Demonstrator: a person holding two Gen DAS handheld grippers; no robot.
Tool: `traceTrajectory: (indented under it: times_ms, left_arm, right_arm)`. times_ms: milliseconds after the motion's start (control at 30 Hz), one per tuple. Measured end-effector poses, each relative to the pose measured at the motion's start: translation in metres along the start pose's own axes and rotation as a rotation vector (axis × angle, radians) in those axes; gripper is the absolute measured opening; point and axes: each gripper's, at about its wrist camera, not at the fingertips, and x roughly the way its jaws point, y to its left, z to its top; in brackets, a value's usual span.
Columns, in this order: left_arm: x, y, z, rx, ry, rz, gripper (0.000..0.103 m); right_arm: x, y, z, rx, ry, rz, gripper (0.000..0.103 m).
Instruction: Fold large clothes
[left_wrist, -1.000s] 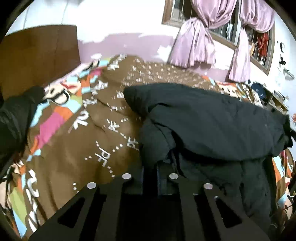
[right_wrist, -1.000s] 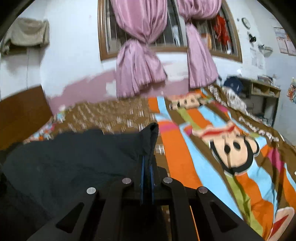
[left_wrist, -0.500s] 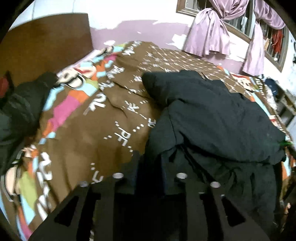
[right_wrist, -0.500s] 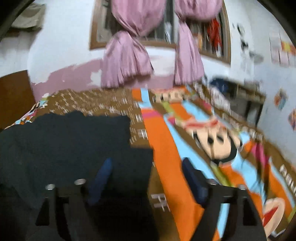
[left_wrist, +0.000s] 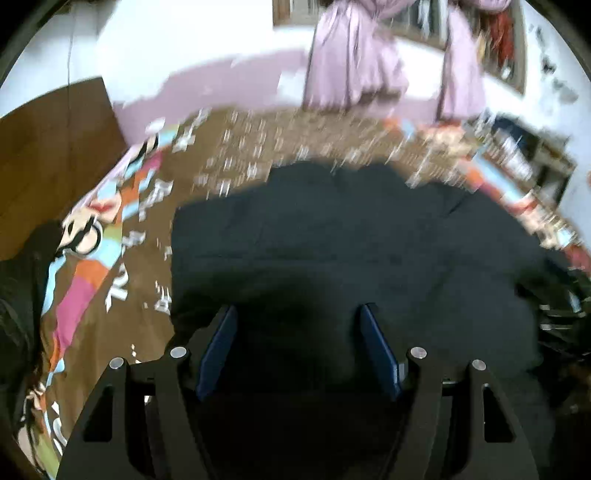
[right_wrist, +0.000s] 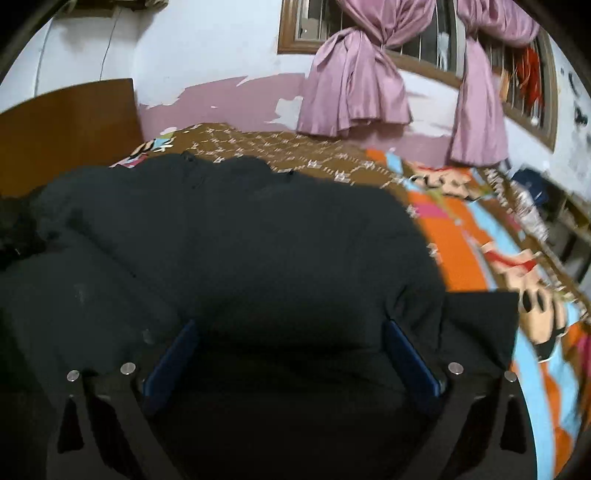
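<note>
A large black garment (left_wrist: 369, 251) lies folded over in a thick heap on the bed. In the left wrist view my left gripper (left_wrist: 299, 314) hovers over its near edge. Its jaws are opening, and the blue pads (left_wrist: 221, 343) stand apart without pressing the cloth. The right wrist view shows the same black garment (right_wrist: 236, 236) filling the middle. My right gripper (right_wrist: 291, 328) is above it with jaws opening wide. Its blue pads (right_wrist: 173, 354) are far apart, and only cloth lies below them.
The bed carries a brown and multicoloured cartoon cover (left_wrist: 122, 258) (right_wrist: 480, 236). A wooden headboard (left_wrist: 51, 155) stands at the left. Another dark garment (left_wrist: 18, 291) lies at the bed's left edge. Pink curtains (right_wrist: 354, 88) hang at the window, and shelves (right_wrist: 554, 214) stand at the right.
Both grippers were shut on the black garment's edges; both have let go and opened. Both have swung over the garment, which now lies folded on the bed.
</note>
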Motion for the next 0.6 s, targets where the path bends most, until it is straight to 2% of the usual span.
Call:
traceTrajectory:
  times_ms: [67,233,400,600]
  left_arm:
    - [0.019,0.006,-0.009,-0.016,0.039,-0.029,0.064]
    - [0.032,0.012,-0.023,-0.011,0.018,-0.029,0.065]
    - [0.046,0.016,-0.024,-0.018,0.033,-0.032,0.067]
    - [0.039,0.019,-0.027,-0.015,-0.004,-0.046,0.067]
  right_arm:
    - [0.001,0.003,-0.006,-0.012,-0.011,-0.013,0.102]
    - [0.013,0.002,-0.012,-0.004,-0.012,0.002,0.103]
    - [0.014,0.001,-0.011,0.005,0.001,0.016,0.103]
    - [-0.001,0.006,-0.018,-0.003,-0.079,-0.026,0.103]
